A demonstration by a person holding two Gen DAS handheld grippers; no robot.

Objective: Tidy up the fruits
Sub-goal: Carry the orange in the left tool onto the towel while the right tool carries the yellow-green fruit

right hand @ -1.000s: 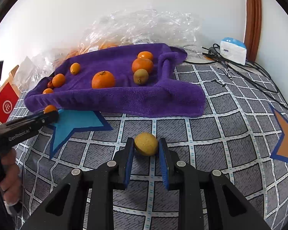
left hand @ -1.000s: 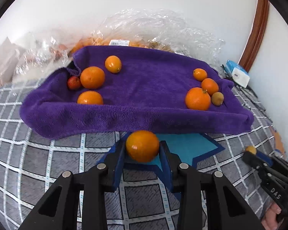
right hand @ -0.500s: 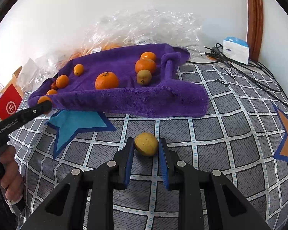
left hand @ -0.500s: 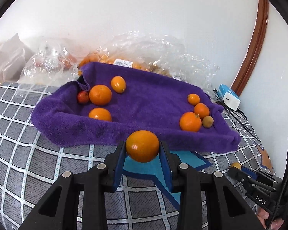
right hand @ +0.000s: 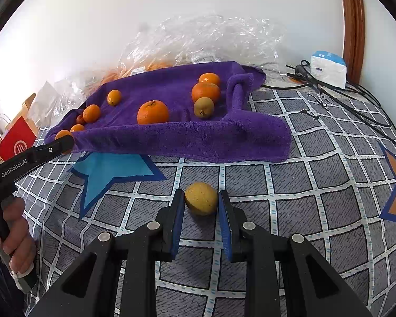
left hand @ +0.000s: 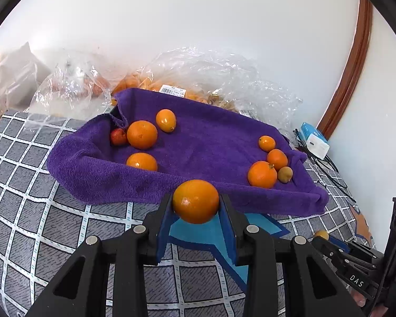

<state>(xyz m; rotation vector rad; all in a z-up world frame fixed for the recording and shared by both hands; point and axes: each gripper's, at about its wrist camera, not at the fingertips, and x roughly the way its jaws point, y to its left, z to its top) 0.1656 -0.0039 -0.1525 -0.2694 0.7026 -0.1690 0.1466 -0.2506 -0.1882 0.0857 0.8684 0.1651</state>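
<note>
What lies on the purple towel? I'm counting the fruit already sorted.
On the purple towel: four fruits at its left end, four at its right. Its raised folds may hide more.

Grey bedcover with white grid lines [right hand: 303, 185], deep purple terry towel [right hand: 198, 137], one possibly red small fruit [left hand: 118, 136].

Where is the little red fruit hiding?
In the left wrist view, the small round red fruit sits at the left end of the purple towel, tucked beside a big orange.
</note>
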